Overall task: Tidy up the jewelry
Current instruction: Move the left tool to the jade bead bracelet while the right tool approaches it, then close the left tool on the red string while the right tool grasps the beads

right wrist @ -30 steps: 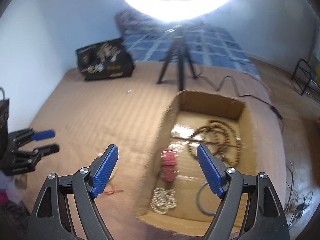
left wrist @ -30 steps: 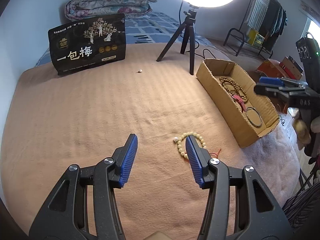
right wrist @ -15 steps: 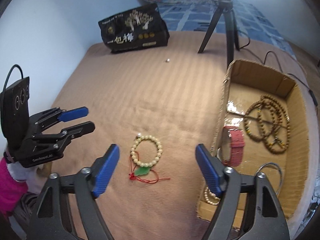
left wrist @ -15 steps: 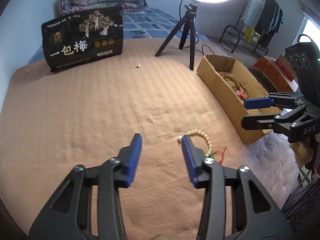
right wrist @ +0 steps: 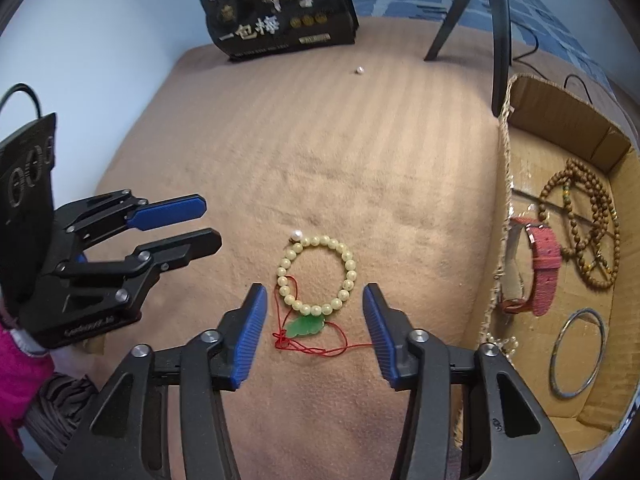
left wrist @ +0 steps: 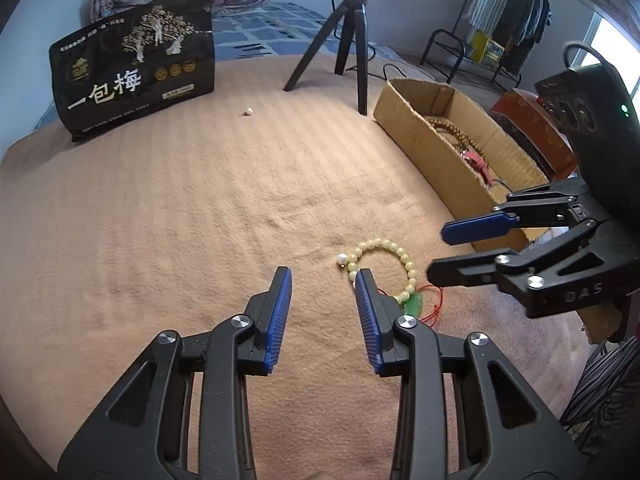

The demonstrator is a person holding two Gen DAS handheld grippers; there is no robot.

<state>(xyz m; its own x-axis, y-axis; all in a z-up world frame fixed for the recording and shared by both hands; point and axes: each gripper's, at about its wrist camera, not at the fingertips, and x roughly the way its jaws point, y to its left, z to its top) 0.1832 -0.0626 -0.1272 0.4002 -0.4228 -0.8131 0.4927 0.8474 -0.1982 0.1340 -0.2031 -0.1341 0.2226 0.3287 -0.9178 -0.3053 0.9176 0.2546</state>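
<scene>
Clearly both jaws open, empty; black bag [left wrist: 134,68] reads "一包梅"; right gripper [left wrist: 434,252] marked "DAS".

At the far left of the blanket I read the large white characters "一包梅" on the black bag [left wrist: 134,66], and "DAS" on the black body of my right gripper [left wrist: 448,252].

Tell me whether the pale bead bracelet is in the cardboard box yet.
Out. The bracelet lies on the tan blanket, left of the box.
</scene>
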